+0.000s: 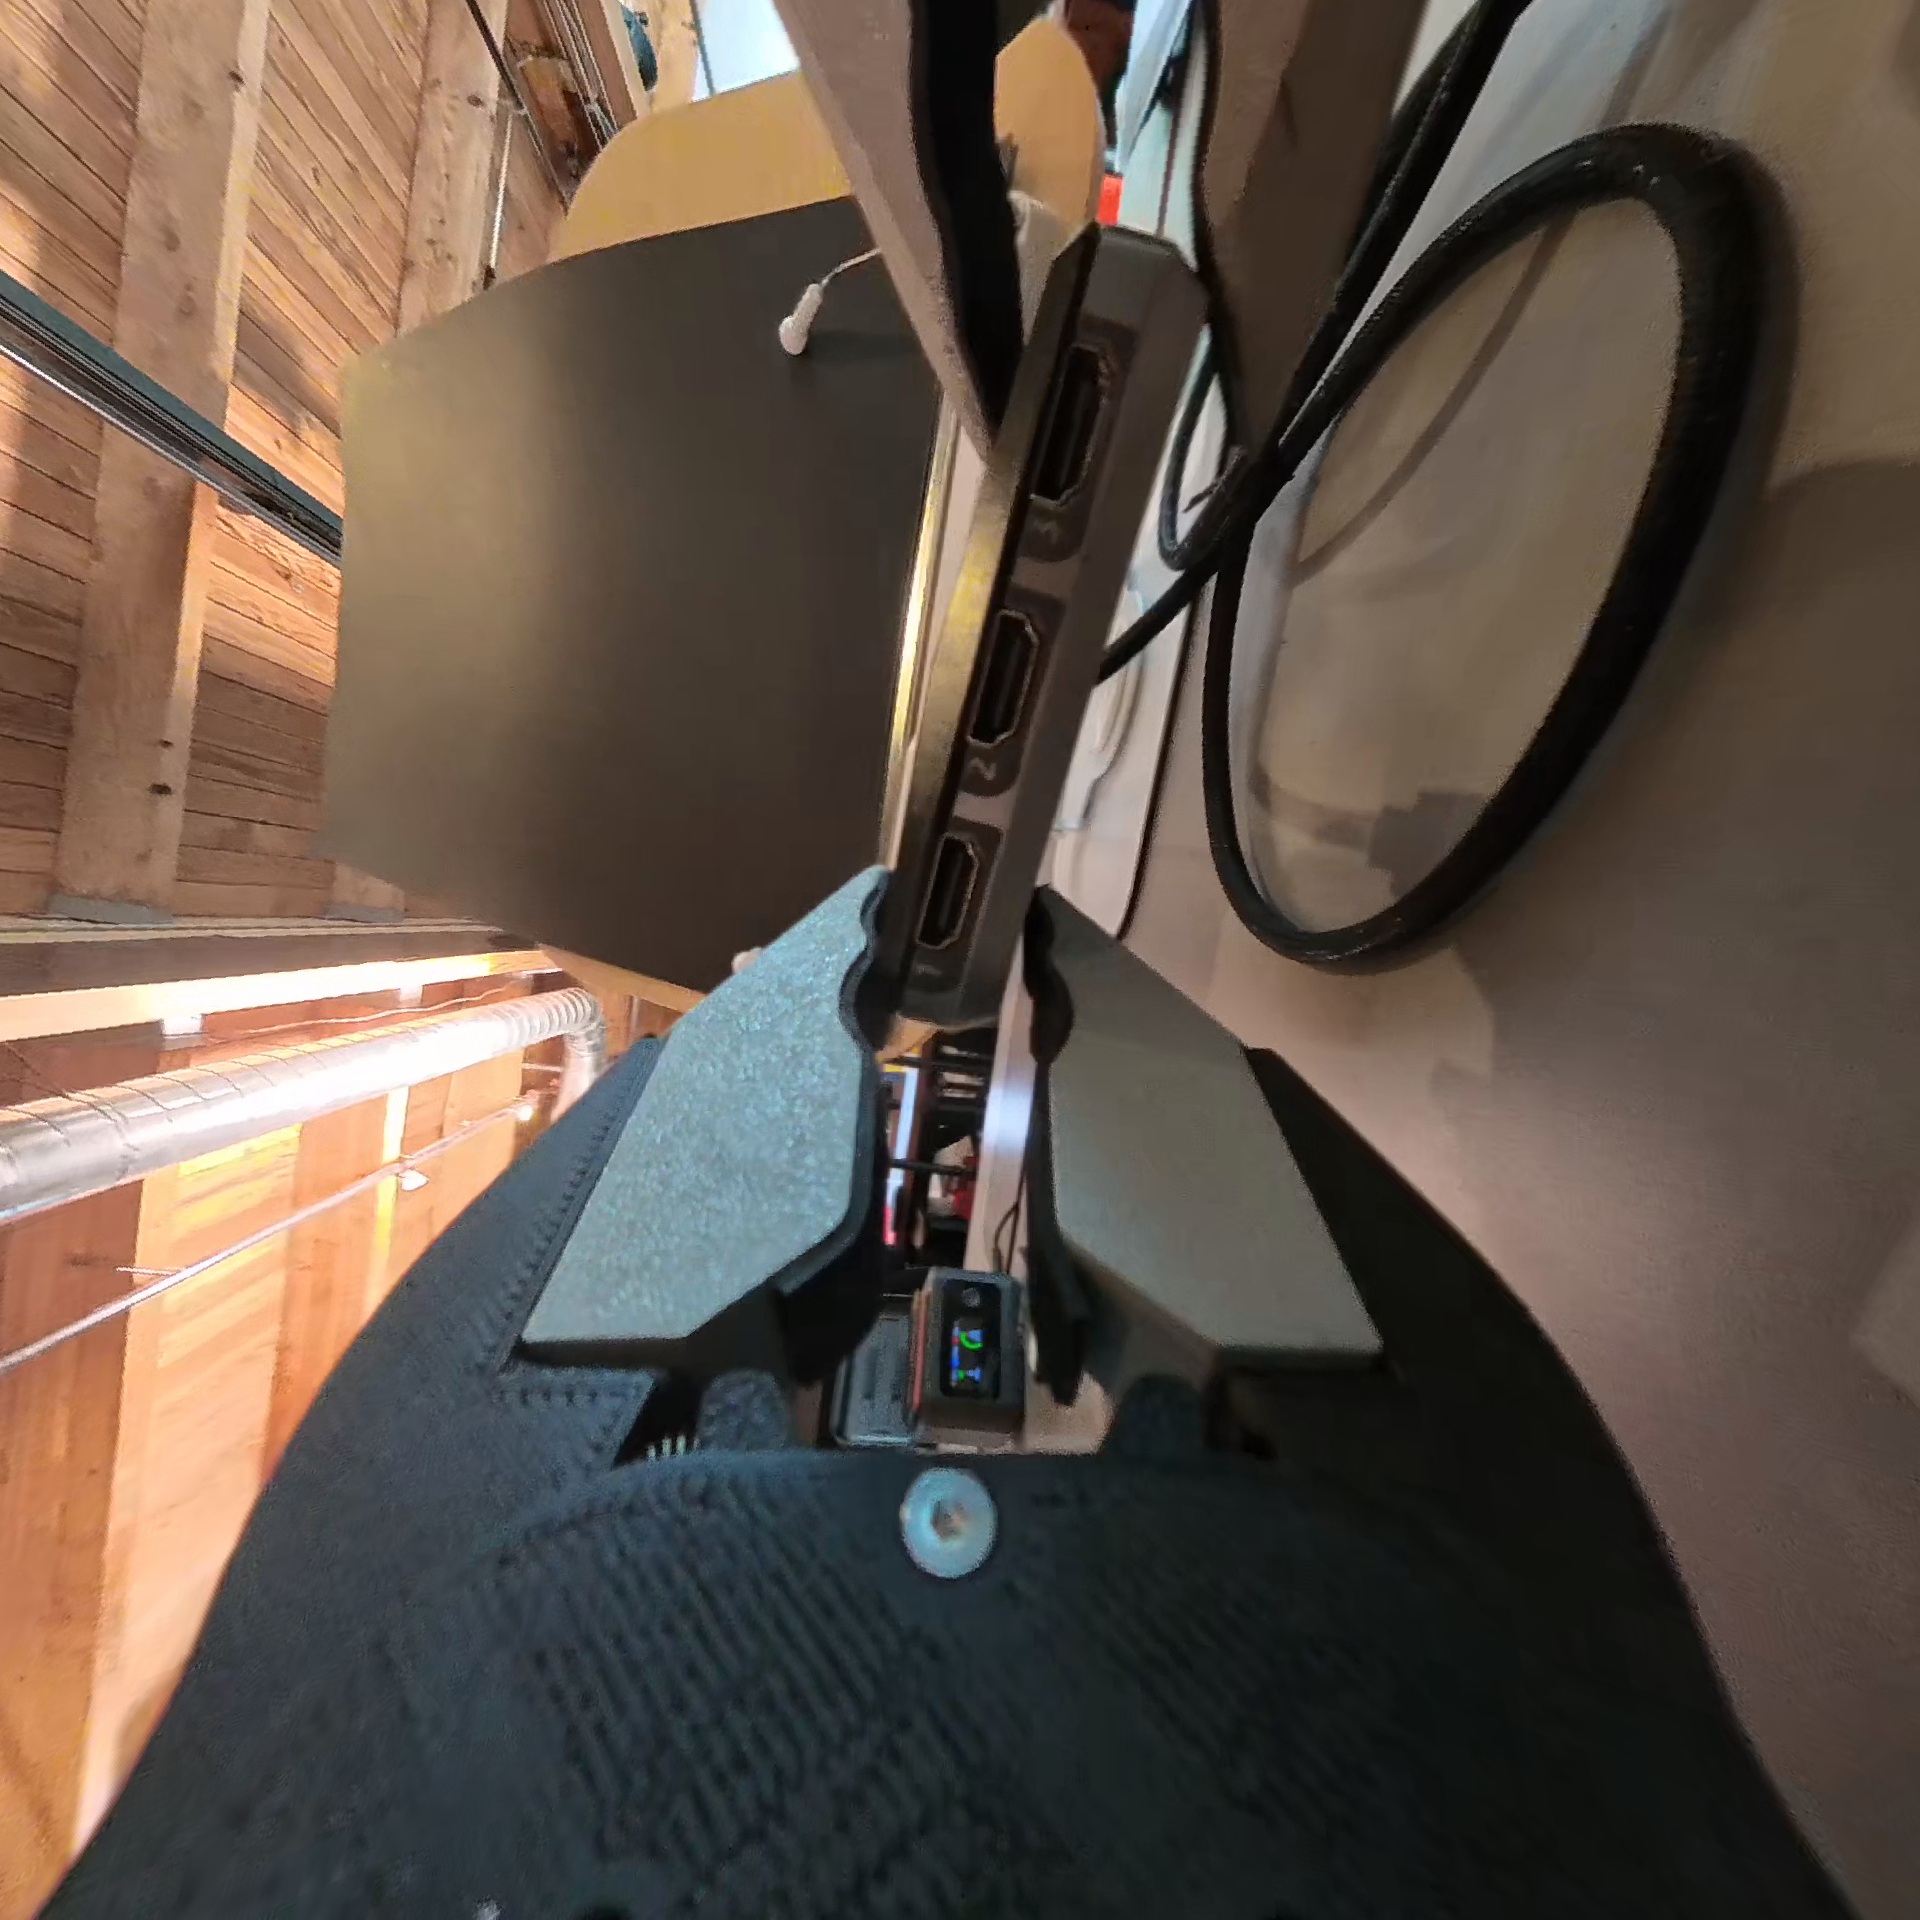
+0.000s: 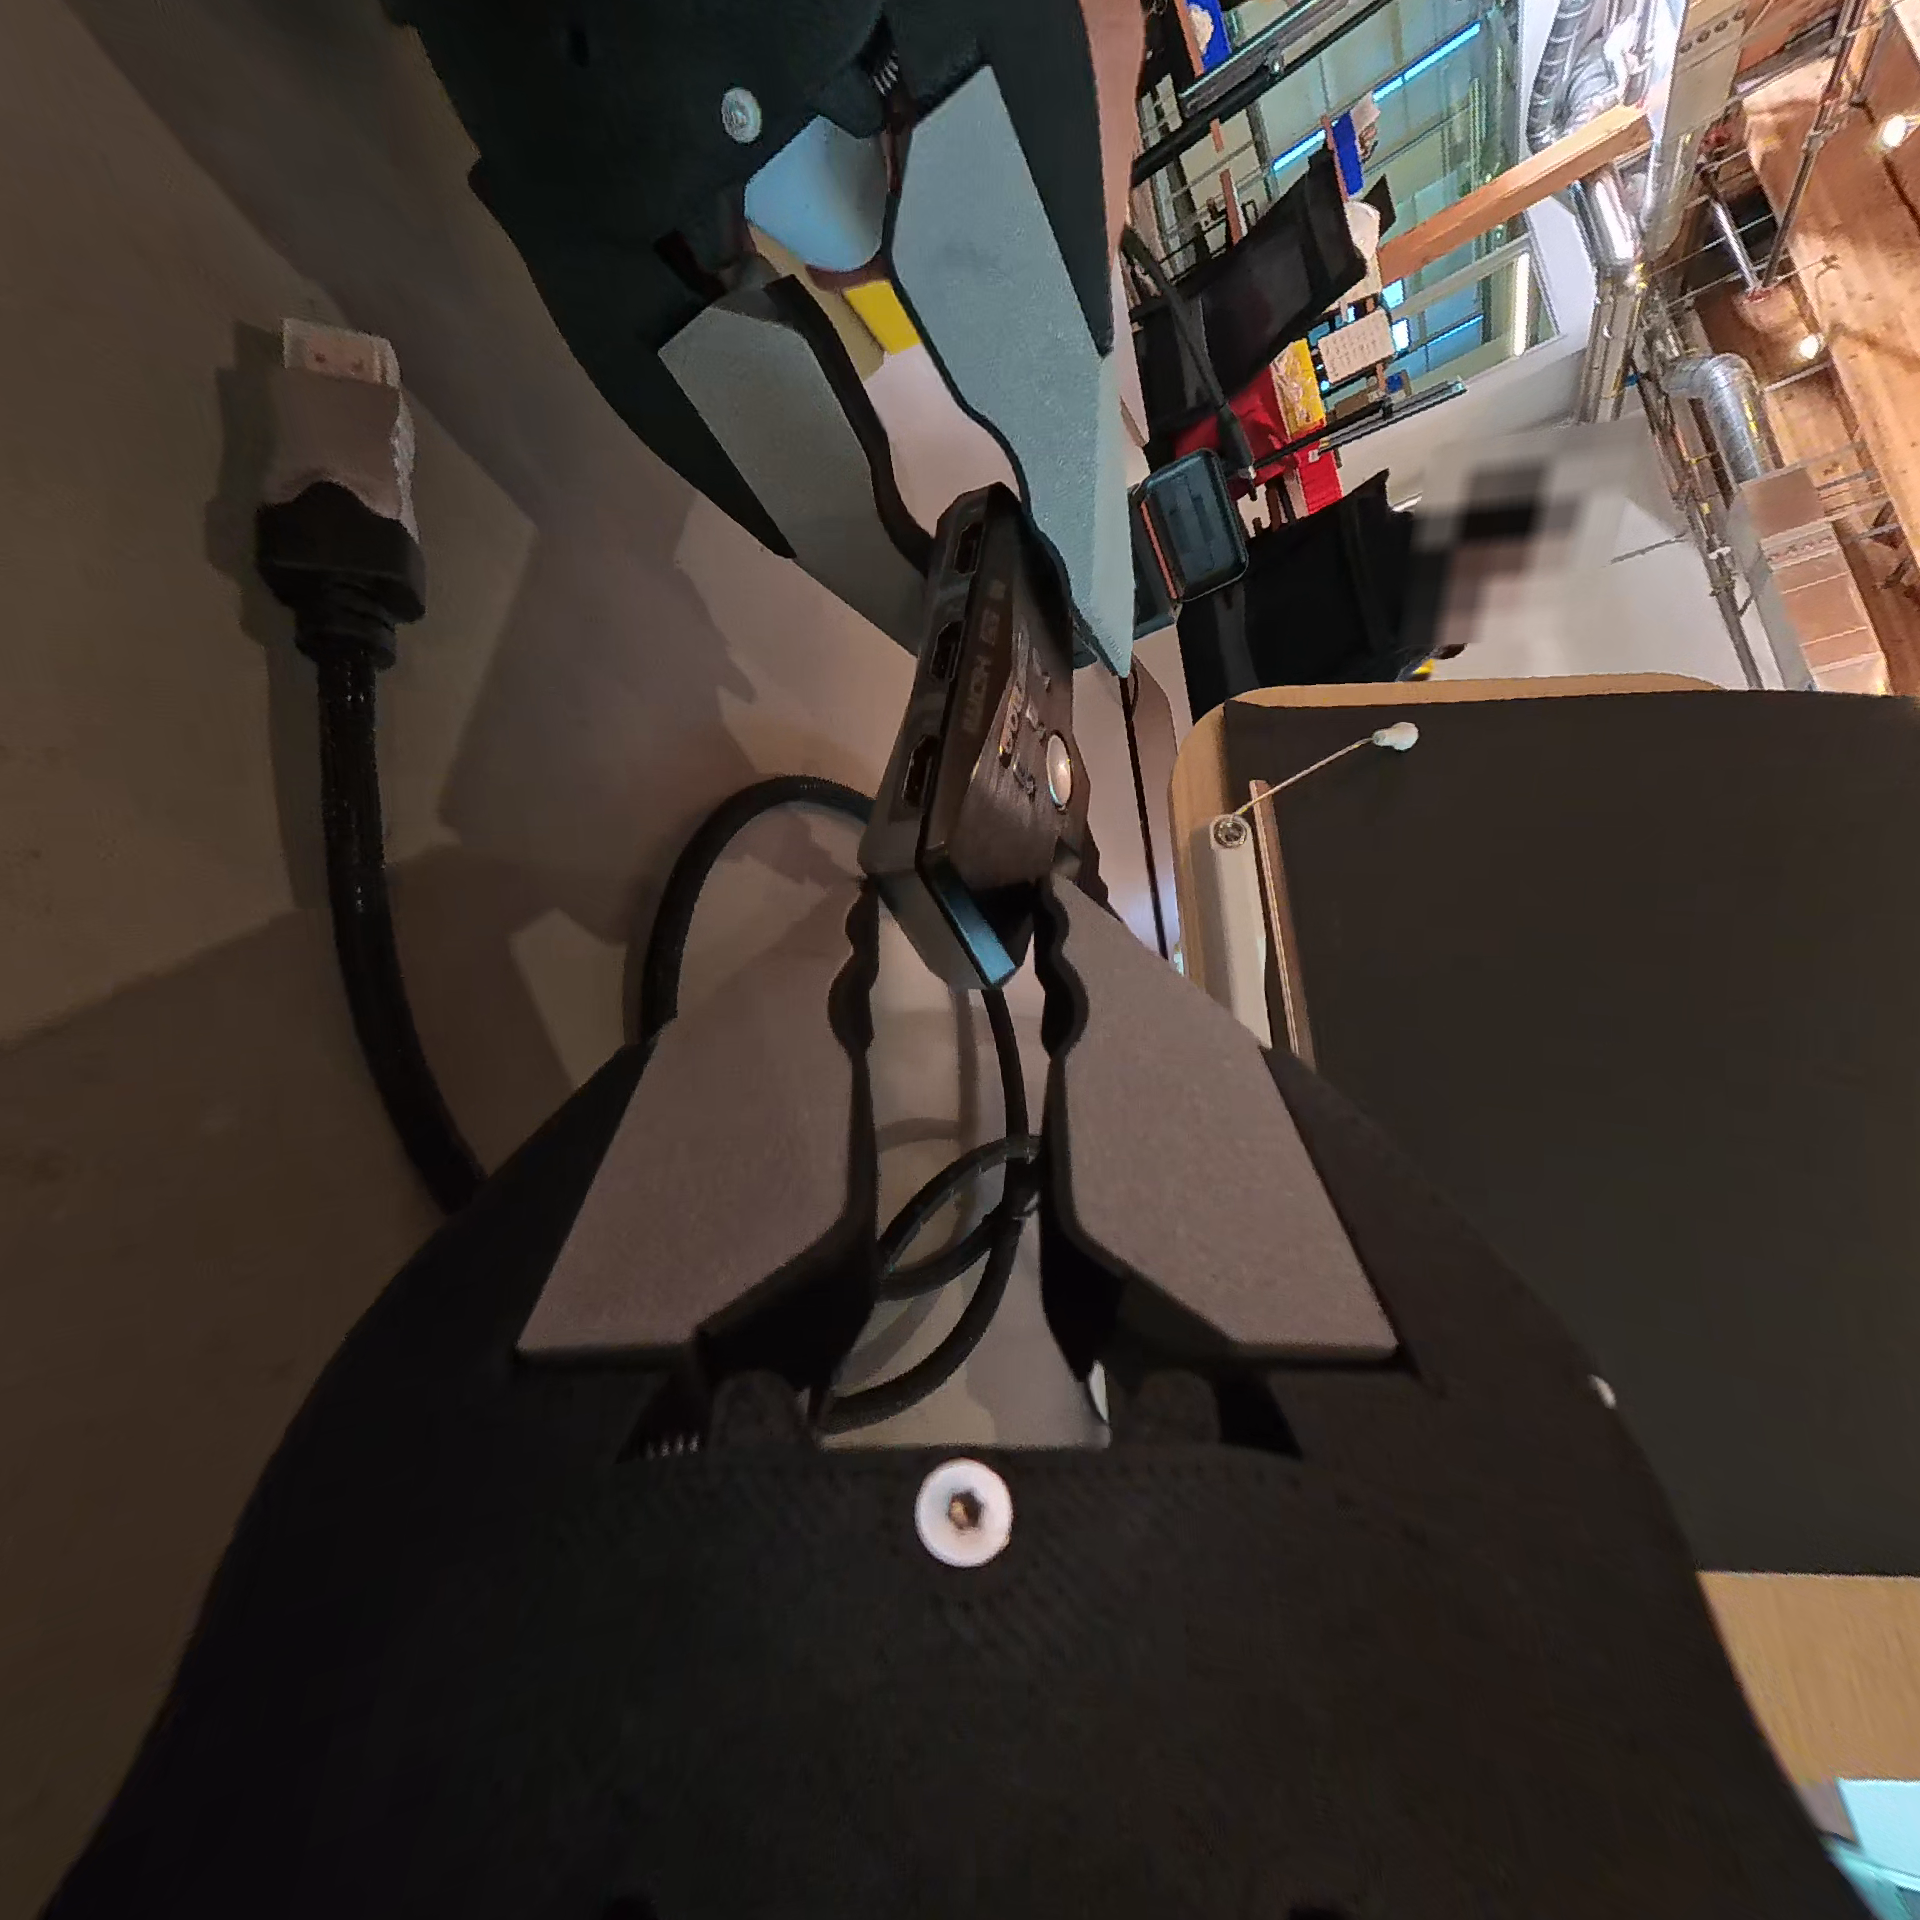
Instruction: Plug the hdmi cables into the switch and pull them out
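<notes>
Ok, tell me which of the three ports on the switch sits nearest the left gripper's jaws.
The end port of the switch, right between the left gripper jaws; the other two lie farther along the row.

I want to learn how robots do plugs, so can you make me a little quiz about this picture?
1. True or false: a cable is plugged into a port of the flat dark-grey metal HDMI switch.
2. Where is the silver plug of the black braided HDMI cable? A) in a port B) lying loose on the beige table C) between gripper fingers
3. How many grippers are clamped on the switch?

Key
1. False: all three ports in view are empty.
2. B
3. Two: the left gripper holds one end, the right gripper the other.
</notes>
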`<action>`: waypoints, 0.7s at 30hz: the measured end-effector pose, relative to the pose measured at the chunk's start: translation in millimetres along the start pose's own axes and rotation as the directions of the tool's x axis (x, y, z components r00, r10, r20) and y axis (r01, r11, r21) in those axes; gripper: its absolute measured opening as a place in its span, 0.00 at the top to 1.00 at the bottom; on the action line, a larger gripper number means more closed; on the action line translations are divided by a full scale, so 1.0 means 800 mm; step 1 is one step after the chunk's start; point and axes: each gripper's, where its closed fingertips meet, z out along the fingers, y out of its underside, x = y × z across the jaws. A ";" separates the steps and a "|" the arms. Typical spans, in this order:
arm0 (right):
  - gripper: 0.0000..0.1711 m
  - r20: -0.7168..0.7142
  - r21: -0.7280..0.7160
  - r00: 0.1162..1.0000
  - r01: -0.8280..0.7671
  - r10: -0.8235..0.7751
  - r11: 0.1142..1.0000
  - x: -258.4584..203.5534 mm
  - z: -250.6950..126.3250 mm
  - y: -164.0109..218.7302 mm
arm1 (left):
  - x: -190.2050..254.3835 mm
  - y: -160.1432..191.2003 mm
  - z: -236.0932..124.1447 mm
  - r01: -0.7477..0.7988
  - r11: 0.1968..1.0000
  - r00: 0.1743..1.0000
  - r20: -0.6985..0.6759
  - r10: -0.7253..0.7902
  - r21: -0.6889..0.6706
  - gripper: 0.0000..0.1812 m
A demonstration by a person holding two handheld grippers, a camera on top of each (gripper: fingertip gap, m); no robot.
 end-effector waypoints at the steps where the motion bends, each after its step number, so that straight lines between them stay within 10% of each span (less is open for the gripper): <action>1: 0.84 0.001 0.005 1.000 -0.011 0.011 1.000 0.000 0.001 -0.001 | 0.001 0.001 0.001 0.017 1.000 1.000 -0.009 -0.017 0.003 0.88; 21: 0.77 -0.033 0.012 0.997 -0.064 0.064 0.998 -0.005 0.018 -0.012 | 0.034 -0.001 0.002 0.153 0.988 0.963 -0.224 -0.149 -0.001 0.90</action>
